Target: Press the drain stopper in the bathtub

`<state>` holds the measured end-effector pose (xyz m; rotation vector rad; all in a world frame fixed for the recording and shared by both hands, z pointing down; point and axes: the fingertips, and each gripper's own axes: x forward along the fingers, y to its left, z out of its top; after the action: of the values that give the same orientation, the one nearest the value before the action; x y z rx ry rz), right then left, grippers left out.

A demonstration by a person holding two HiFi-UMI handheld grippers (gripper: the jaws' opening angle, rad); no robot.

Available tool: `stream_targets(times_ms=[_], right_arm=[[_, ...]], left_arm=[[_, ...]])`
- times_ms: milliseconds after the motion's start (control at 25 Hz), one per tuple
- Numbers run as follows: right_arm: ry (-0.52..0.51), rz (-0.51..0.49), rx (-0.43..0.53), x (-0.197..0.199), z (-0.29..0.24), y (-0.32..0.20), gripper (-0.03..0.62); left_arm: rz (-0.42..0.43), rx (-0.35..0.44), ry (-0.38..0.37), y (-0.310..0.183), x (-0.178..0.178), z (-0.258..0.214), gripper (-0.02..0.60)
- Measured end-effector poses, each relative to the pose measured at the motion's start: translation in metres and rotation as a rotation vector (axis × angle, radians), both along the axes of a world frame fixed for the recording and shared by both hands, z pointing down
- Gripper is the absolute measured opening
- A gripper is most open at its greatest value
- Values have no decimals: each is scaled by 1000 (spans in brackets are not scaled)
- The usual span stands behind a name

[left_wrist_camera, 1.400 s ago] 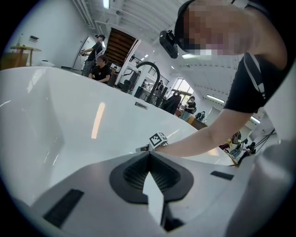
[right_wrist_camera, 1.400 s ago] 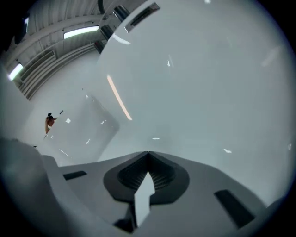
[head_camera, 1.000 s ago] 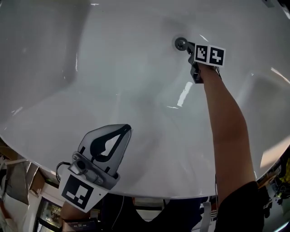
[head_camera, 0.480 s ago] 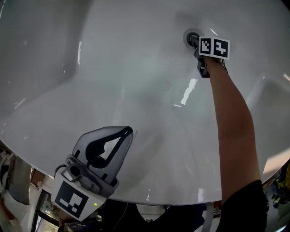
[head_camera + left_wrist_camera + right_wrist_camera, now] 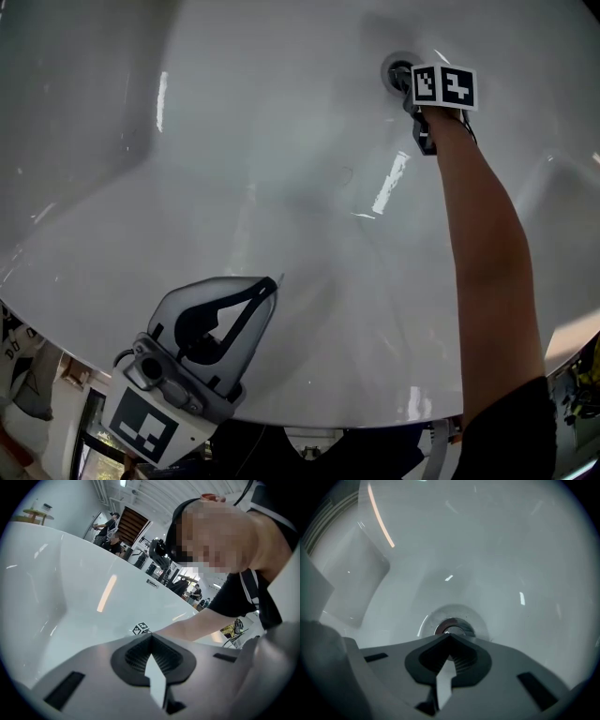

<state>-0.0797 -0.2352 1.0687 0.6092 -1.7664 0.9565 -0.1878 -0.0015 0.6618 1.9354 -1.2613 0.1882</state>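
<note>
The round chrome drain stopper sits in the floor of the white bathtub, at the far right in the head view. My right gripper is shut and its tip rests on the drain stopper, which half hides behind the closed jaws in the right gripper view. My left gripper is shut too, held over the near rim of the tub, holding nothing. In the left gripper view the left gripper points across the bathtub toward the right gripper's marker cube.
A person's bare forearm stretches from the near right down to the drain. The tub's curved walls rise on all sides, with a flat ledge at one end. People and equipment stand beyond the far rim.
My right gripper has moved from just beside the drain onto the stopper. The left gripper has stayed near the front rim, shifting only slightly with the view.
</note>
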Motion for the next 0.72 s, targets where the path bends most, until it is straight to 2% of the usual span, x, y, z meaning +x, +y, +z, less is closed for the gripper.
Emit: stream_targets(times_ms=[80, 200, 280, 360, 480, 600, 720], right_arm=[[40, -13, 8, -7, 5, -2, 15], [108, -83, 59, -14, 9, 2, 15], [117, -74, 73, -14, 14, 5, 15], [86, -10, 72, -12, 11, 2, 15], [-34, 105, 100, 1, -31, -8, 15], [-92, 106, 125, 19, -85, 0, 15], [-136, 107, 125, 30, -134, 13, 15]], left_arm=[[-1, 5, 10, 0, -7, 5, 8], [4, 14, 18, 1, -13, 9, 8], [3, 18, 3, 2, -16, 15, 8], [-11, 21, -23, 3, -20, 22, 8], [-54, 2, -40, 4, -23, 30, 8], [-91, 24, -69, 3, -25, 28, 8], [-72, 42, -131, 0, -19, 20, 8]])
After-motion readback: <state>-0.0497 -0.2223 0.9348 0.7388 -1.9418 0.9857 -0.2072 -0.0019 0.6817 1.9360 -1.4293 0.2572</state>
